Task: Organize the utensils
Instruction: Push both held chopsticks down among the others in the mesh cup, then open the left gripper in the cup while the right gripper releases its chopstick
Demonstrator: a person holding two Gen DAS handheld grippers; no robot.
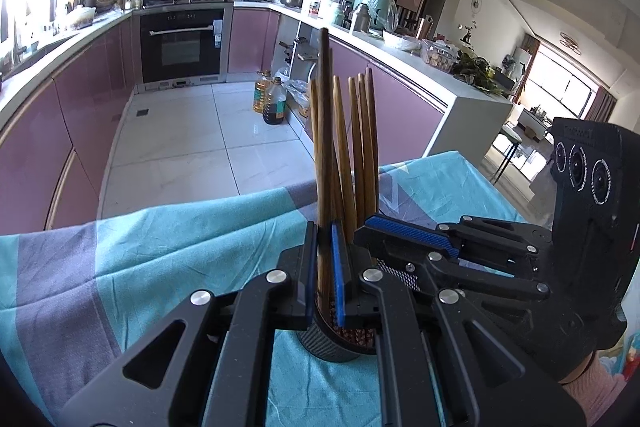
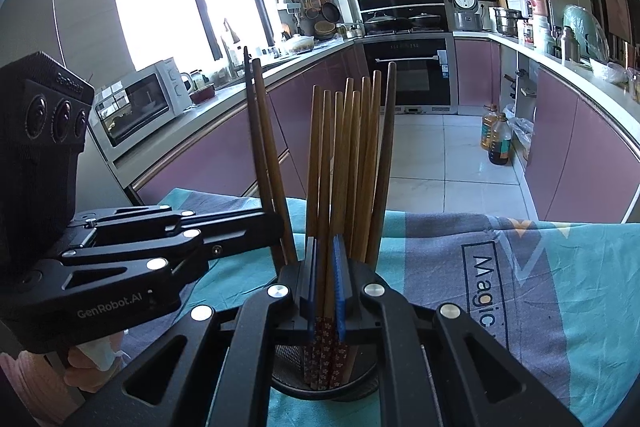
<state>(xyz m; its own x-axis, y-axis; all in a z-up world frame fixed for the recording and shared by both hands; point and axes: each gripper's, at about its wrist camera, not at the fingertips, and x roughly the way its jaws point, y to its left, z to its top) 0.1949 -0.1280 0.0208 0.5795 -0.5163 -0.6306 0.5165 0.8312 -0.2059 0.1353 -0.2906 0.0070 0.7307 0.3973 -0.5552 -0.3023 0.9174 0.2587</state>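
Note:
A black mesh utensil holder (image 1: 332, 343) stands on the teal and grey tablecloth (image 1: 120, 259); it also shows in the right wrist view (image 2: 320, 385). Several brown wooden chopsticks (image 2: 352, 163) stand upright in it. My left gripper (image 1: 324, 267) is shut on a pair of chopsticks (image 1: 325, 131) just above the holder's rim. In the right wrist view, the left gripper (image 2: 276, 231) comes in from the left, holding that pair (image 2: 262, 131). My right gripper (image 2: 325, 279) is shut on chopsticks with patterned red ends (image 2: 326, 351). The right gripper (image 1: 376, 227) sits right of the holder in the left wrist view.
The table's far edge (image 1: 240, 197) drops to a white tiled kitchen floor (image 1: 192, 139). Purple cabinets line both sides, an oven (image 1: 182, 43) at the back. Oil bottles (image 1: 272, 99) stand on the floor. A microwave (image 2: 140, 103) sits on the left counter.

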